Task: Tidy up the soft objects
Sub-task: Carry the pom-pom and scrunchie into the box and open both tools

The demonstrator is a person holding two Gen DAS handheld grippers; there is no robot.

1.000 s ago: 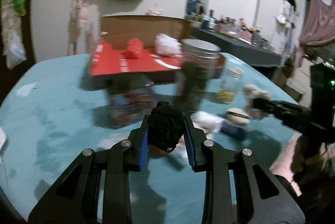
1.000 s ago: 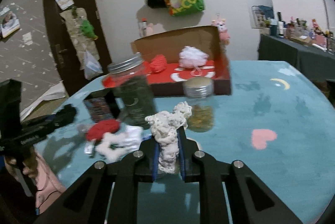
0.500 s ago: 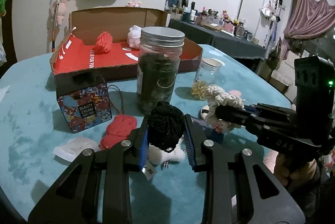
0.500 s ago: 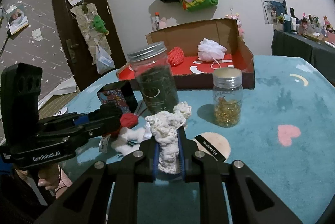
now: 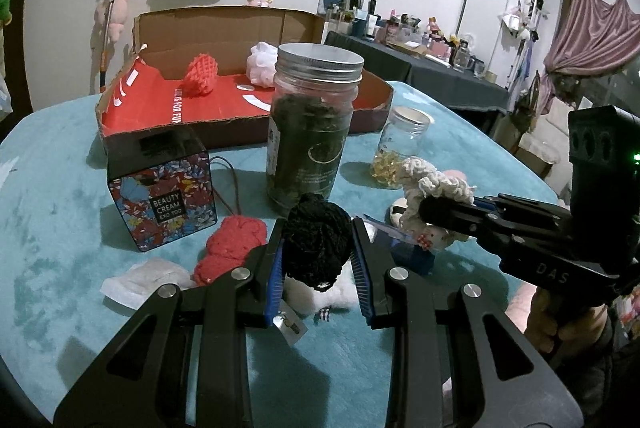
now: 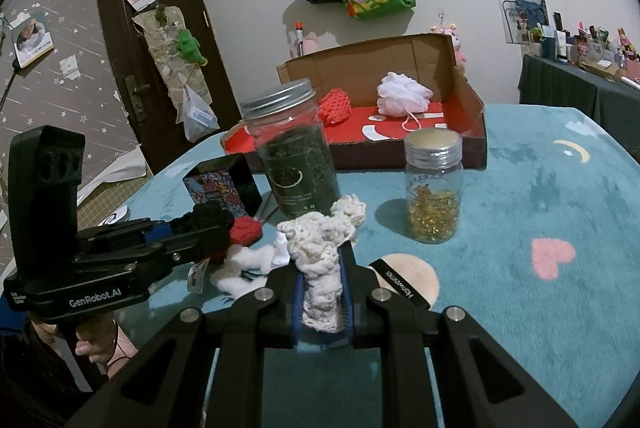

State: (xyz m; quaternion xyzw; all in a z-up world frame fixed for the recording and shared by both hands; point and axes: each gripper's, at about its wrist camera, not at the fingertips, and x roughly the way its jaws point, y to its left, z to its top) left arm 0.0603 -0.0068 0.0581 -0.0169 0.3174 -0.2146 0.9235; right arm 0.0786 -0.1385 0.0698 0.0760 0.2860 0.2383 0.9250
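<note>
My left gripper (image 5: 318, 248) is shut on a black knitted ball (image 5: 316, 240), held above the teal table. My right gripper (image 6: 322, 268) is shut on a cream crocheted scrunchie (image 6: 322, 248), which also shows in the left wrist view (image 5: 430, 184). A red knitted piece (image 5: 232, 244) and white fluffy pieces (image 6: 240, 268) lie on the table below them. The open cardboard box (image 5: 248, 108) with a red floor stands behind and holds a red knitted puff (image 5: 200, 74) and a white pouf (image 6: 404, 94).
A tall dark-filled jar (image 5: 314, 124), a small jar of yellow beads (image 6: 434, 188) and a floral cream box (image 5: 164, 196) stand between the grippers and the cardboard box. A round powder puff (image 6: 412, 276) lies by the right gripper. A white pad (image 5: 140, 280) lies left.
Both grippers have drawn back and lowered with their loads still held. The left view has swung right, so the jars and the right gripper now sit closer.
</note>
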